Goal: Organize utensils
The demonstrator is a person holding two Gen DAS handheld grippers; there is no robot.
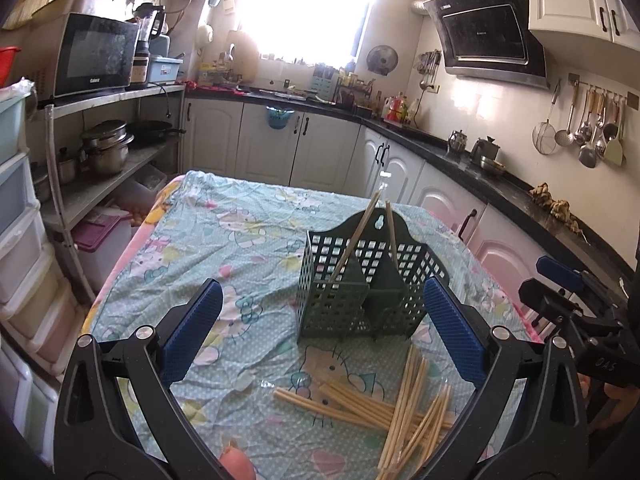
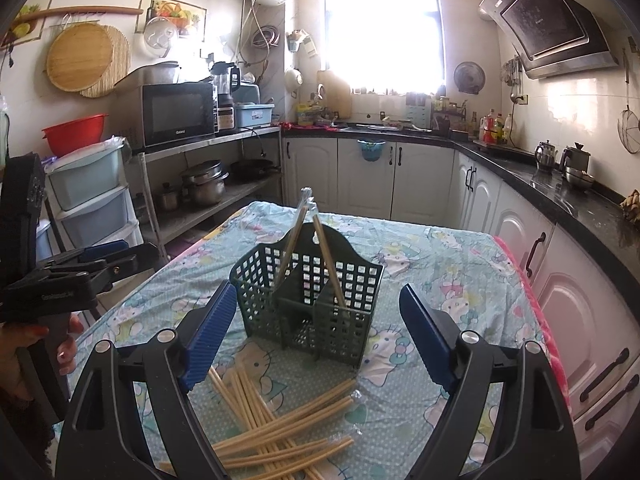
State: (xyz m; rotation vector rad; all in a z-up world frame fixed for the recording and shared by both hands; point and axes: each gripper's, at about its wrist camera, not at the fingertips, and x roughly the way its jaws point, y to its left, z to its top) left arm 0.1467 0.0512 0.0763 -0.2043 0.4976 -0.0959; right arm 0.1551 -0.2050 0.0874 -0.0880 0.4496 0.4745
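Both tools are held level above the near edge of the table (image 1: pixel 240 216), pointing forward across its patterned cloth at the green utensil basket (image 1: pixel 360 292). The left gripper (image 1: pixel 320 328) has its blue-padded jaws spread wide with nothing between them; in its own view the basket stands at about 12 o'clock, just beyond the pad tips, and the loose heap of wooden chopsticks (image 1: pixel 400 408) lies at roughly 5 o'clock on the cloth, below and between the jaws. The right gripper (image 2: pixel 316 332) is likewise fully spread and holds nothing; from its camera the basket sits at 12 o'clock, framed between the two pads, and the chopstick pile lies at 6 o'clock, crossing in a loose tangle under the left pad. Two chopsticks in clear wrappers (image 2: pixel 304 232) already stand in the basket, leaning against its tall back wall, one in the left compartment and one toward the right. In the right view, the left tool appears at 9 o'clock, gripped by a hand (image 2: pixel 24 344) with red-painted nails, held beside the table's left edge. In the left view, the right tool shows at 3 o'clock.
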